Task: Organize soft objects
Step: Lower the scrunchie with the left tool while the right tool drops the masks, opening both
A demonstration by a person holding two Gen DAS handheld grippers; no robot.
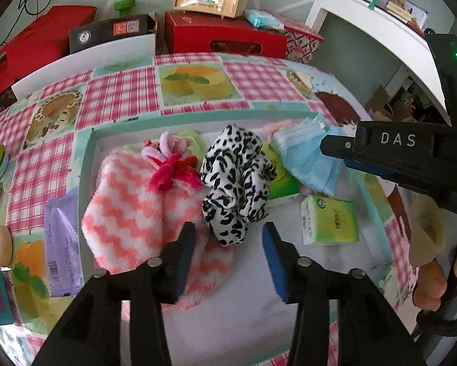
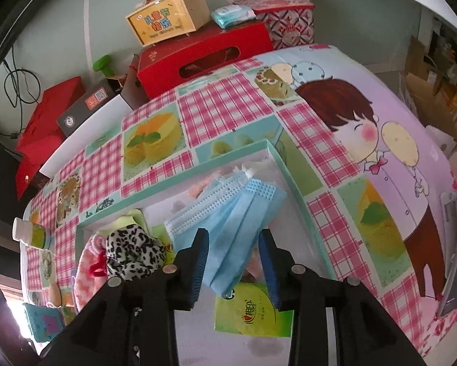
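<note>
Both jaws apart: left hand-held gripper (image 1: pixel 228 256) by leopard cloth (image 1: pixel 237 183), right hand-held gripper (image 2: pixel 233 262) straddling blue masks (image 2: pixel 228 228), which may fan out if pinched off-centre.

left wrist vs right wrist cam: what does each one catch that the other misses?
Left wrist only: the purple packet on the tablecloth, and the right gripper's body from outside.

Right wrist only: the cartoon child print on the cloth, and the blue face masks between the open right gripper.

Both: the teal tray, leopard-print cloth, pink zigzag socks, green tissue packs.
</note>
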